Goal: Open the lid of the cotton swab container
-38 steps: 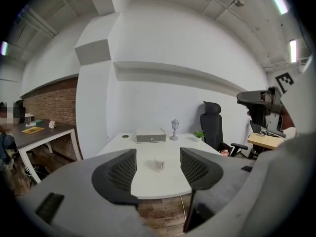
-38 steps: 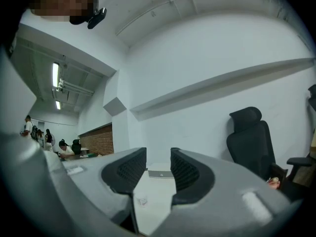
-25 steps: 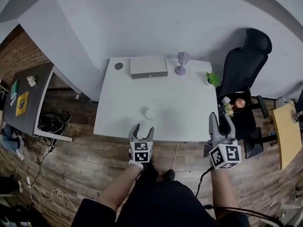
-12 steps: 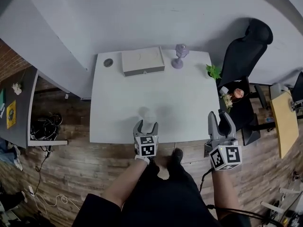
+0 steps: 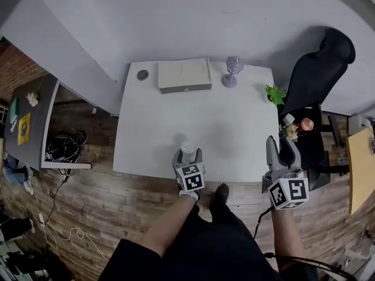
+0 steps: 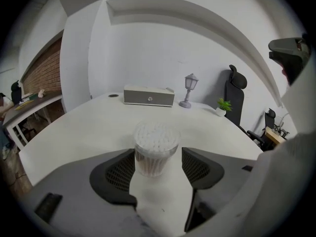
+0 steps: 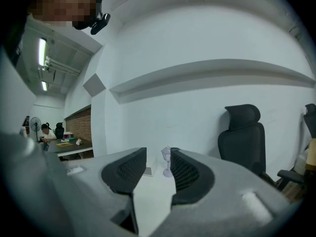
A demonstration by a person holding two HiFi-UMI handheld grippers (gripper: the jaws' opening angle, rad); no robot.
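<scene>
The cotton swab container (image 5: 187, 147) is a small clear round tub packed with white swabs. It stands upright near the front edge of the white table (image 5: 234, 127), its lid on. My left gripper (image 5: 187, 155) reaches over that edge with the container (image 6: 156, 147) between its fingertips. The left pad (image 6: 118, 169) sits against the container's side, and a thin gap shows at the right pad. The left gripper (image 6: 158, 154) is open. My right gripper (image 5: 282, 149) hovers off the table's front right corner. In the right gripper view it (image 7: 158, 157) stands partly open with nothing between its jaws.
At the table's back stand a beige box (image 5: 184, 75), a lavender lamp (image 5: 232, 72) and a small dark disc (image 5: 142, 74). A potted plant (image 5: 273, 93) is at the right edge. A black office chair (image 5: 319, 69) stands to the right, and a dark desk (image 5: 29, 122) to the left.
My left gripper has moved forward over the table edge, and its fingertips now flank the container. The right gripper has hardly moved. The head view has shifted.
</scene>
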